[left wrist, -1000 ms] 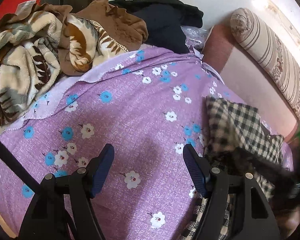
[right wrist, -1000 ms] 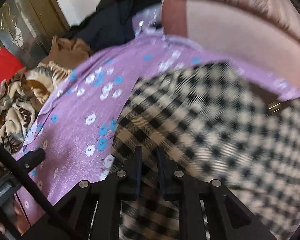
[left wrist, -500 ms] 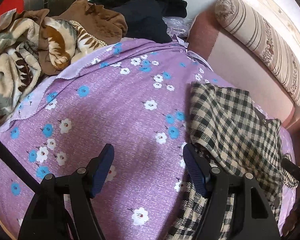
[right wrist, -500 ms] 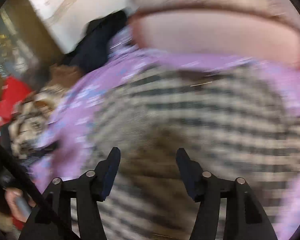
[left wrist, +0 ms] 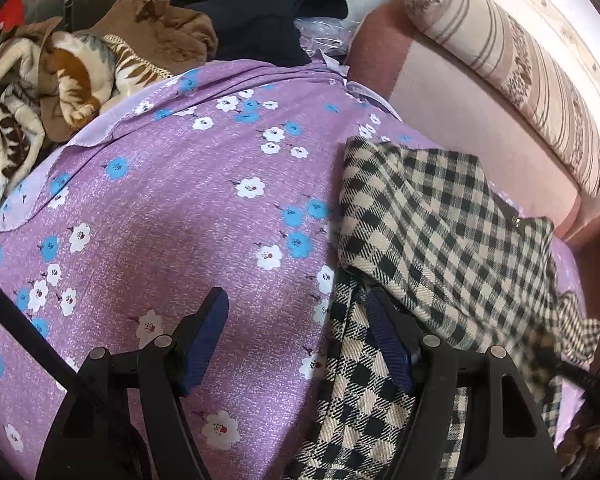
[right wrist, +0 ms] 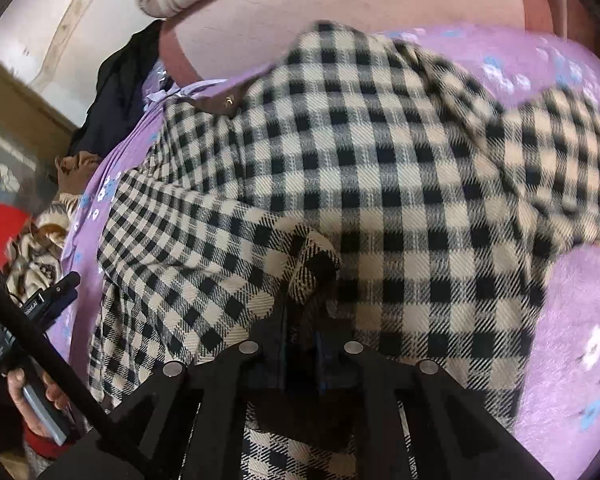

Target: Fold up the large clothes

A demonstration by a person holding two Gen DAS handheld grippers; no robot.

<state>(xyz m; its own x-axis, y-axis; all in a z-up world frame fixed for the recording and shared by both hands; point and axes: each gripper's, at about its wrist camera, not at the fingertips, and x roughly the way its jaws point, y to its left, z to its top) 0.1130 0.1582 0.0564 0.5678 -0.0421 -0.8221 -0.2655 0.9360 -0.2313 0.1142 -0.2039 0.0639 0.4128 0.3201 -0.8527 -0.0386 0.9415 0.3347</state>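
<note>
A checked garment lies lengthwise on the floral bed sheet, its long axis running toward the headboard. The right gripper pinches a bunched fold; the left gripper hovers, fingers spread wide, holding nothing.

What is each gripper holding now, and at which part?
Right gripper: shut on a bunched fold of the checked garment. Left gripper: open, holding nothing.

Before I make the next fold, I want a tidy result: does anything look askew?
Yes. The checked coat lies rumpled on the floral bedsheet, its edges uneven, and a bunched tuft of it sticks up where the right gripper pinches it.
</note>
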